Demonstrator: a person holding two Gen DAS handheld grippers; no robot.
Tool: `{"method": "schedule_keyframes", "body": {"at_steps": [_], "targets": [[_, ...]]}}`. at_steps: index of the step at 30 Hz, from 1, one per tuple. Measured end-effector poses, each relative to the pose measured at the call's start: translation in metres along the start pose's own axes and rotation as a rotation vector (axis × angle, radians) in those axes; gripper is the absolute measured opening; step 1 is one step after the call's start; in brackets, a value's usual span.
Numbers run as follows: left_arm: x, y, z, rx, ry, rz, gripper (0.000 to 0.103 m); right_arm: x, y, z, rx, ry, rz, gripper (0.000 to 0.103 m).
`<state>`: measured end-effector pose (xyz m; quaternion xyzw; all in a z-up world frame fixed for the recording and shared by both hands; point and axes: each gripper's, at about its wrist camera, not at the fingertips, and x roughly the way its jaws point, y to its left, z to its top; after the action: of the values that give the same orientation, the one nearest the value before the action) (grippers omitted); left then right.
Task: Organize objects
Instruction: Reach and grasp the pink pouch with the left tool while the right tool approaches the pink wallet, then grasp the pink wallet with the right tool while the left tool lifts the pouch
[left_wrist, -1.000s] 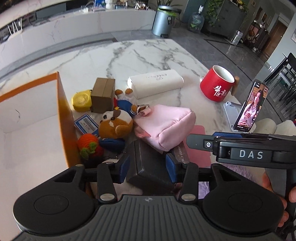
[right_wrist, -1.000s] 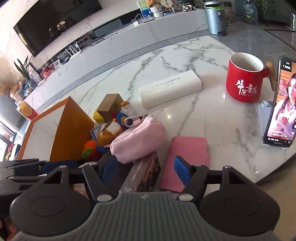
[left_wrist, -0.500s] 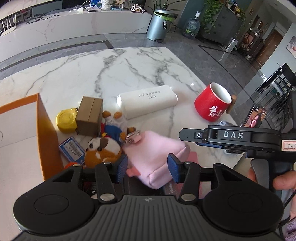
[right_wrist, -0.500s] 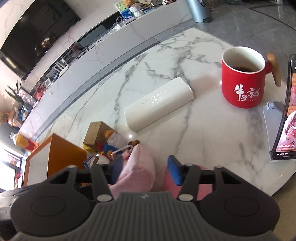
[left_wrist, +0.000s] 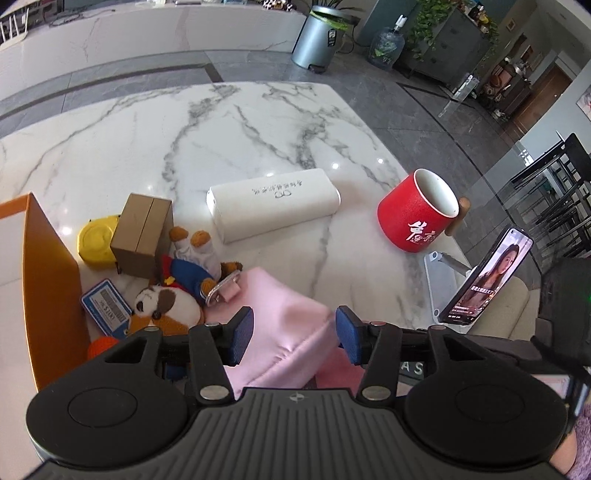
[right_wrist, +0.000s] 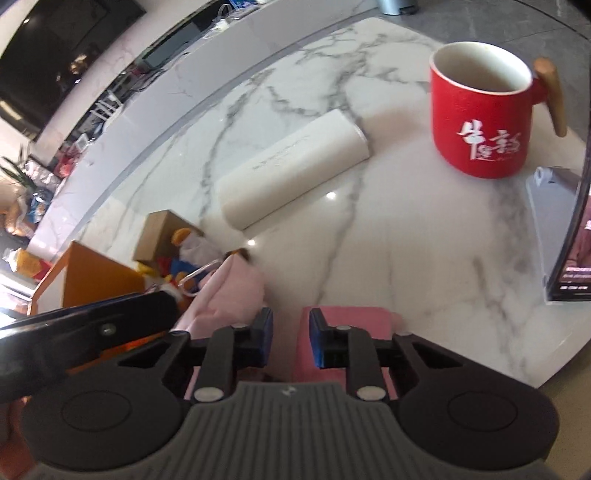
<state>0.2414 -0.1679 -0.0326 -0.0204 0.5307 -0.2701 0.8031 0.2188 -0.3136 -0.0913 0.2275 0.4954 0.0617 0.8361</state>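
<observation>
Beyond the white marble table we see a grey tiled floor, a long marble counter, a steel bin, a dark television and leafy plants.

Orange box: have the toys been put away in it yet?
Hardly started. The visible part of the orange box looks bare; the plush toy, brown carton and yellow tin lie beside it. The left gripper hangs open around the pink pouch, not gripping. Nearly everything is left.
</observation>
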Motion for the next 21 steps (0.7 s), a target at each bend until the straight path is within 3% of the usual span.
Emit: {"method": "schedule_keyframes", "body": {"at_steps": [5,8,14,21], "targets": [[-0.002,0.020,0.008,-0.103,0.058,-0.020,0.060,-0.007,0.019,-0.004,-0.070,-0.014,0.074,0.022],[-0.005,0.025,0.018,-0.100,0.059,0.005,0.063,-0.006,0.035,-0.008,-0.135,-0.023,0.096,0.017],[0.006,0.010,0.047,0.040,0.114,0.081,0.064,0.000,0.050,-0.004,-0.188,-0.039,0.070,0.017],[0.055,-0.005,0.072,0.194,0.327,0.139,0.058,0.003,0.056,-0.005,-0.226,-0.018,0.057,0.018]]}}
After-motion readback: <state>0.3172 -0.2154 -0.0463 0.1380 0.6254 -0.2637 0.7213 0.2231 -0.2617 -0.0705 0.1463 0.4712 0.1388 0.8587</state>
